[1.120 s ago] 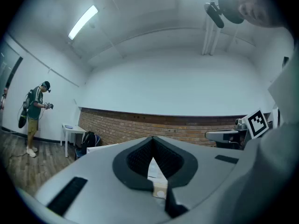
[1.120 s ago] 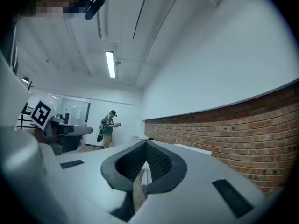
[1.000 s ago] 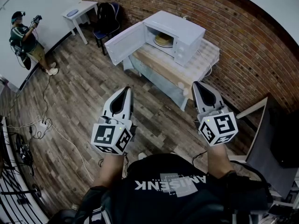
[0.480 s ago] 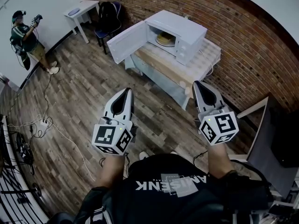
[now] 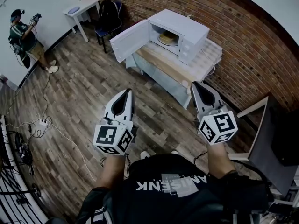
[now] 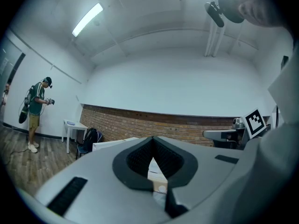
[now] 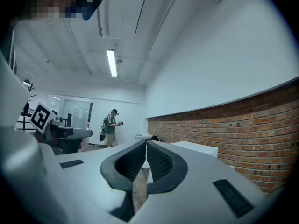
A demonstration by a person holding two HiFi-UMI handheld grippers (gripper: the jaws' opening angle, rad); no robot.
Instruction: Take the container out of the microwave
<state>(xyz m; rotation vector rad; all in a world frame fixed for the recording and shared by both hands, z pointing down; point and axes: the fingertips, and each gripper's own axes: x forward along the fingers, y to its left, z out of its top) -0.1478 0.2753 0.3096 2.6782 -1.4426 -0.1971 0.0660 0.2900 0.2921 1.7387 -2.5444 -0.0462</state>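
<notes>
the step in hand looks like the approach: nothing is gripped yet. the microwave [image 5: 188, 28] stands on a table [image 5: 164, 63] by the brick wall, its door [image 5: 131, 40] swung wide to the left, and the container [image 5: 167, 38] sits inside the cavity, well apart from both grippers. it seems to be a shallow round dish, though it is too small to say more. next, i judge, the person must close the gap to the table, part one pair of jaws, and reach in past the door to take the dish by its rim.

both hands are held out ahead of the body, side by side and level. the left gripper [image 5: 125, 93] and right gripper [image 5: 196, 85] both point toward the table. each has its jaws together at the tips, with nothing between them.
</notes>
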